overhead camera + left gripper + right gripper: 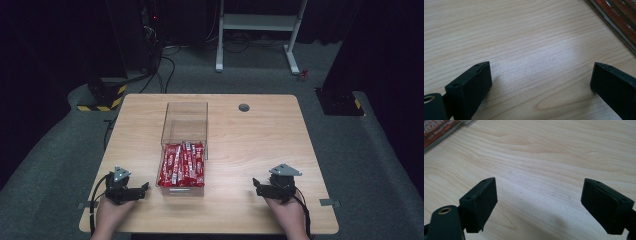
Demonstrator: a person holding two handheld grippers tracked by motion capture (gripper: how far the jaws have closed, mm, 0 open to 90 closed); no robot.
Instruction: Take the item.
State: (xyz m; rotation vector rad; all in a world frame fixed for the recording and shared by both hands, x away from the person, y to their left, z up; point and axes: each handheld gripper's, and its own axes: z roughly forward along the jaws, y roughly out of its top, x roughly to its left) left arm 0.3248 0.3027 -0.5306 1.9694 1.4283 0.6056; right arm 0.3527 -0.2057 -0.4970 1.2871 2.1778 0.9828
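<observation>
Grippers rest low on the table (260, 130), one at each near corner, and nothing has been picked up. The left gripper (145, 188) has its jaws spread wide apart with bare wood between them; the right gripper (256, 182) stands the same way, jaws wide and empty. Between the two, well off from either pair of jaws, sits a clear box (184, 125) with red packets (182, 164) piled in its near half; the far half looks empty. Both sets of jaws point inward toward it.

By my reading, the work has not begun: the packets all lie inside the box, none is out on the wood, and neither hand has closed in. Everything is left to do: a reach across to the box, a grip, and whatever follows.

From above you get the whole layout: both hands, the box's full length, the grey hole (244, 107) in the far wood. Up close you get what that misses. Along the left gripper (541, 82), the box edge (616, 30) with red behind it runs past, beyond and right of the right-hand jaw, clear of it. Along the right gripper (539, 200), red packets (436, 130) with white lettering lie beyond and left of the left-hand jaw, too cropped to read.
</observation>
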